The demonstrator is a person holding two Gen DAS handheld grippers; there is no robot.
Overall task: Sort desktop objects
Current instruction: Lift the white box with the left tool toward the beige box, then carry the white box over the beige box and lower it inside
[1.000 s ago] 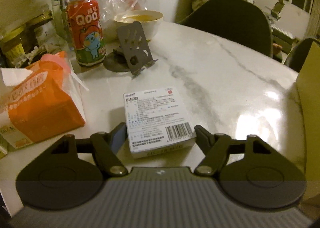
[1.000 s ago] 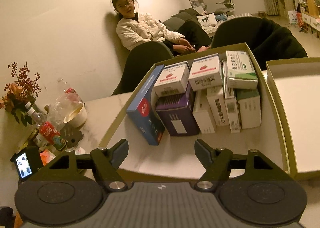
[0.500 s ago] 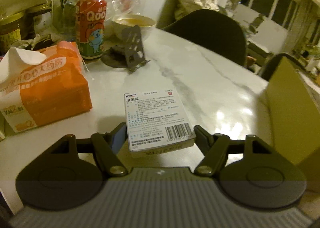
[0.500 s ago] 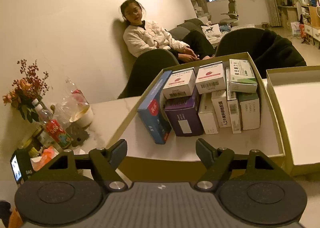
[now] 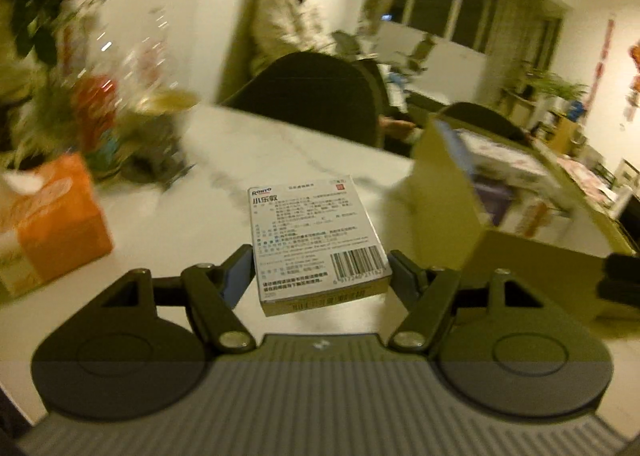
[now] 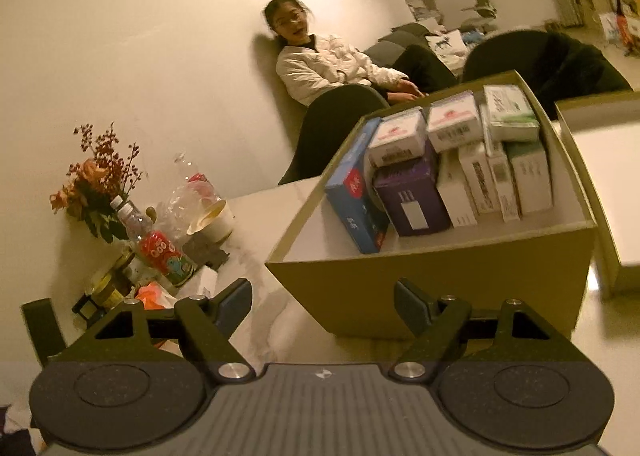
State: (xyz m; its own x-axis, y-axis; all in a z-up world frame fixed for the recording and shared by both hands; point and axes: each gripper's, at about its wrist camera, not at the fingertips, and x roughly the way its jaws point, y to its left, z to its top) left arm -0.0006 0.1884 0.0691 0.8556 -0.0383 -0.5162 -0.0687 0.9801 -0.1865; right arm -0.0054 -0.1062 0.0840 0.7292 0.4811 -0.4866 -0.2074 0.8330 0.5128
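- Your left hand-held gripper (image 5: 321, 270) is pinching the white medicine box (image 5: 316, 244) by its sides, lifted clear of the bench (image 5: 192, 211).
- Cardboard box (image 5: 444, 191) sits just right of it, at the bench's right side, half full of packets.
- Your right hand-held gripper (image 6: 323, 306) is spread wide, empty, hovering before that cardboard box.

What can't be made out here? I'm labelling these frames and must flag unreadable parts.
- Left wrist view: bottles and flowers smeared by motion blur.
- Left wrist view: small print on the medicine box too fine.
- Right wrist view: orange tissue pack mostly hidden behind the right tongs.
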